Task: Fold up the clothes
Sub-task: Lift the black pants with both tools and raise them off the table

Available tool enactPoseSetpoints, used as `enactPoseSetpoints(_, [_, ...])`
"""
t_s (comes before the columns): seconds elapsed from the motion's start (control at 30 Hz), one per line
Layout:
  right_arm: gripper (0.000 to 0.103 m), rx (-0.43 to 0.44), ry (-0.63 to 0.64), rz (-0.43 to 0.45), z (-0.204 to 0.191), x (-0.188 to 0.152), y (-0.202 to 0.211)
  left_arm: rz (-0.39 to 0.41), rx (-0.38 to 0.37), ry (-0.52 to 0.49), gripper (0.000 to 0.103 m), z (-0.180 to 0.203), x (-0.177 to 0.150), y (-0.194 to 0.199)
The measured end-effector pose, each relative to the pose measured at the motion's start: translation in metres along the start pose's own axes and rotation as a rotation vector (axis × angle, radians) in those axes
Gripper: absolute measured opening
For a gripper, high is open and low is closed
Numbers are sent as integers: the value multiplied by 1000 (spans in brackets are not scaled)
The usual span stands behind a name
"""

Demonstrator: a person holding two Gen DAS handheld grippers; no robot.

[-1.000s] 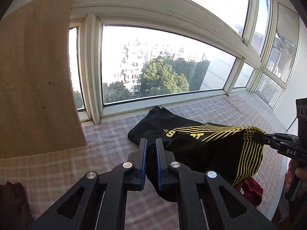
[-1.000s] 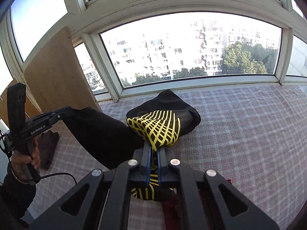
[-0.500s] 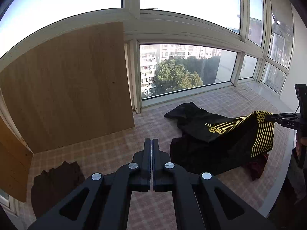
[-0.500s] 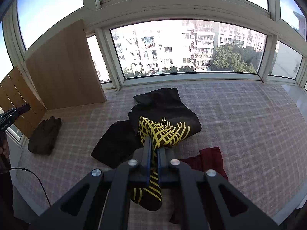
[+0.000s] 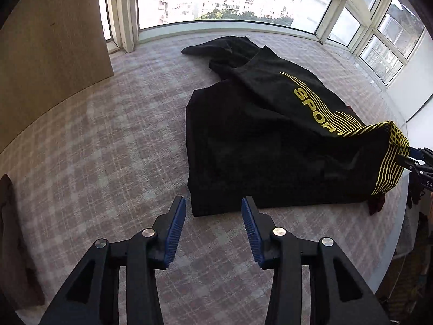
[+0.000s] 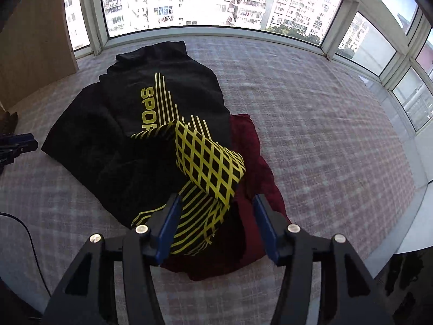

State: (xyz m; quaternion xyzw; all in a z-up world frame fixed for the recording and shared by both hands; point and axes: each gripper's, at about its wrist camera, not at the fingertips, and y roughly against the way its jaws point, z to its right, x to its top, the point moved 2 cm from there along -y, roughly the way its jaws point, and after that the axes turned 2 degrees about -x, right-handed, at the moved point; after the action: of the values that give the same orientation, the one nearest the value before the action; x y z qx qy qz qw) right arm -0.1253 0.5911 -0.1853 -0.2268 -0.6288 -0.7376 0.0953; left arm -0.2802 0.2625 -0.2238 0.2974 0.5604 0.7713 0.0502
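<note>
Black garment (image 5: 259, 146) lay spread on checked cloth (image 5: 108, 140), partly over red garment (image 6: 254, 162). Left gripper (image 5: 213, 216) spread, empty, at near hem corner. Right gripper (image 6: 215, 216) spread around raised yellow-patterned cuff (image 6: 211, 165); contact unclear. Advice: pinch both corners squarely, fold evenly.

Three garments lie here: one black sports garment (image 5: 257, 135) with yellow print, one dark red garment (image 6: 254, 178) and one brown garment (image 5: 10, 243); plus one wooden board (image 5: 48, 48).

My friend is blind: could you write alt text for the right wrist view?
An open gripper hovers over a black shirt with yellow stripes, its patterned sleeve between the fingers, untouched. A dark red garment lies beneath on a checked cloth.
</note>
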Motion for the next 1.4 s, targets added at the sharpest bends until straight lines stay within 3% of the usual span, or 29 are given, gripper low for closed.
enactPoseSetpoints(0.2, [55,49,-105,-46,9,-26,-4,-69,-1,-8,41,1,-3,-30])
enactPoseSetpoints(0.47, [55,73,-84,-72,-9,-39,-25,-71,-15,-21,42,4,-6,-37])
enactPoseSetpoints(0.6, [54,145,-119,-91,-7,-38,-29,-60,-43,-20,32,3,-8,-35])
enactPoseSetpoints(0.63, [51,163,-128,-96,-7,-38,-30,-56,-50,-16,24,2,-8,-34])
enactPoseSetpoints(0.67, [30,181,-137,-101,-7,-38,-31,-51,-63,-10,16,0,-8,-32])
enactPoseSetpoints(0.73, [5,217,-154,-110,-6,-38,-33,-41,-101,1,10,-2,-9,-27])
enactPoseSetpoints(0.9, [3,252,-147,-63,-7,-29,-13,-12,-159,22,9,-3,-4,-10])
enactPoseSetpoints(1.03, [2,270,-124,61,-10,-2,30,73,-215,68,8,-5,12,22])
enactPoseSetpoints(1.17, [2,351,-136,184,-12,29,76,210,-285,96,8,-8,31,78])
enactPoseSetpoints(1.27, [2,420,-156,289,-14,51,118,329,-316,116,8,-14,34,136])
enactPoseSetpoints(1.4, [2,446,-129,425,-18,67,194,510,-348,142,8,-31,19,231])
